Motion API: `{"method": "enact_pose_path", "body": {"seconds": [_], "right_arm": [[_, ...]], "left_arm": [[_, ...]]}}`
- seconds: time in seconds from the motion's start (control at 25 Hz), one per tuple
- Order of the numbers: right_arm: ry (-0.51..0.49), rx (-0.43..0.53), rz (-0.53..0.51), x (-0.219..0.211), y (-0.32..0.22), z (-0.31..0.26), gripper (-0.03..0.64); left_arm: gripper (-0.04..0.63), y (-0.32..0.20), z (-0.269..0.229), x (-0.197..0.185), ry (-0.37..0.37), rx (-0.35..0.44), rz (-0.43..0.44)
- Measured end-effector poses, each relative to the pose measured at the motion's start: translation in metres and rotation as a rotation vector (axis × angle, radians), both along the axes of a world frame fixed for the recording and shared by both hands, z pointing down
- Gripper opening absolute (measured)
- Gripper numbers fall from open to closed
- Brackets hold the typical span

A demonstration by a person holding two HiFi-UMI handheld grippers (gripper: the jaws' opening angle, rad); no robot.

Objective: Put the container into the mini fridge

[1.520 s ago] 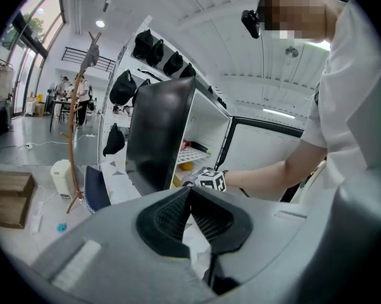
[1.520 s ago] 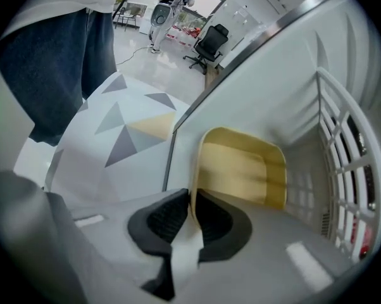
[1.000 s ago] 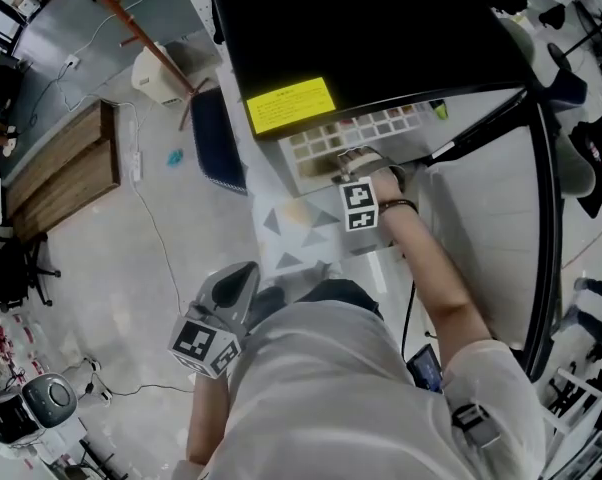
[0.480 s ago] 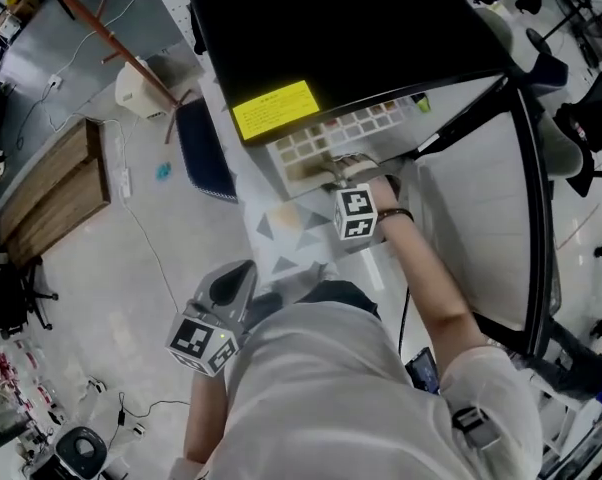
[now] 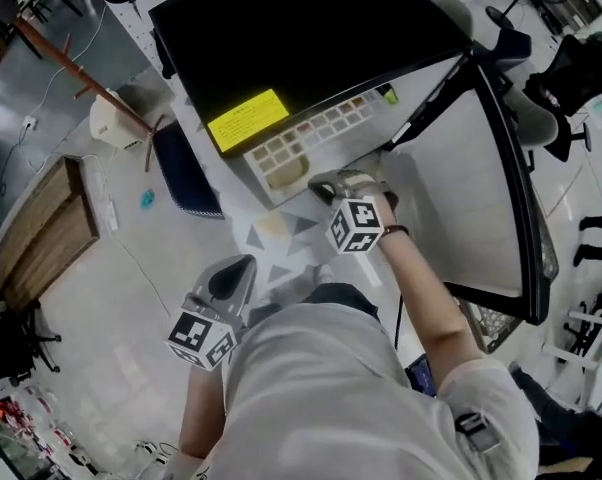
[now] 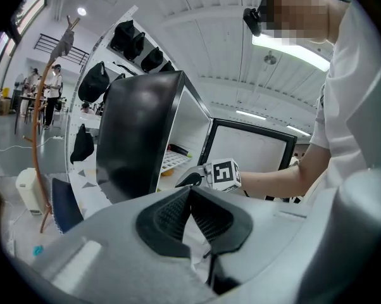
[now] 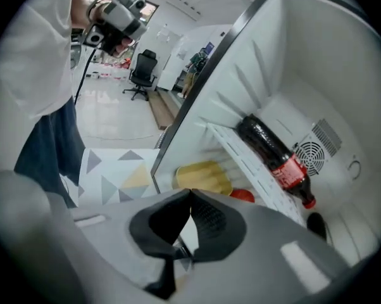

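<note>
Change since earlier frame: the jaws of the right gripper (image 5: 323, 182), formerly spread wide at the mouth of the mini fridge (image 5: 281, 38), are now brought together; the fridge is shown higher and more tilted in the head view

Right gripper (image 7: 190, 196): jaws pressed together, nothing pinched between them; it is held just outside the open fridge and aimed into it

Left gripper (image 6: 190, 194): jaws pressed together, nothing held; it is kept low at the person's side, well apart from the fridge, at (image 5: 237, 268) in the head view

Container (image 7: 203, 177): yellow, set on the fridge floor just inside the opening, free of both grippers; a red item (image 7: 242, 196) is seen just beside it

Bottle (image 7: 276, 156): dark, red label, laid on the shelf above the container

Door (image 5: 476, 178): swung fully open

Step in hand: the placing is judged done, the container released, the right gripper free

Next move: the door is judged still to be shut; the right gripper would need to be drawn clear of the opening and the door's edge pushed round, with care that the container is not struck
</note>
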State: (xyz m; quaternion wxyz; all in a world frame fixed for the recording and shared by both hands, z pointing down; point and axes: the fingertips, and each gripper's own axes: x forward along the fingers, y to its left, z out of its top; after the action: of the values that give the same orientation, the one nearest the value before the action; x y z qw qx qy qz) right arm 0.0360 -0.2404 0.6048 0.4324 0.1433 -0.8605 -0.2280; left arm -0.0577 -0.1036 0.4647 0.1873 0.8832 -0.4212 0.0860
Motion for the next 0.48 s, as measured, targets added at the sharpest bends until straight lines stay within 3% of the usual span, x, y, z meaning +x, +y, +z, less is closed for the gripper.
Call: {"method": "enact_pose_path", "body": {"seconds": [0.28, 0.48], "right_arm": [[-0.256, -0.131, 0.229, 0.018, 0.017, -0.044, 0.003], [-0.43, -0.139, 0.332, 0.03, 0.031, -0.089, 0.003]], "left_arm": [[0.008, -0.014, -0.004, 0.015, 0.03, 0.021, 0.096], [0.008, -0.024, -0.006, 0.023, 0.036, 0.044, 0.148]]}}
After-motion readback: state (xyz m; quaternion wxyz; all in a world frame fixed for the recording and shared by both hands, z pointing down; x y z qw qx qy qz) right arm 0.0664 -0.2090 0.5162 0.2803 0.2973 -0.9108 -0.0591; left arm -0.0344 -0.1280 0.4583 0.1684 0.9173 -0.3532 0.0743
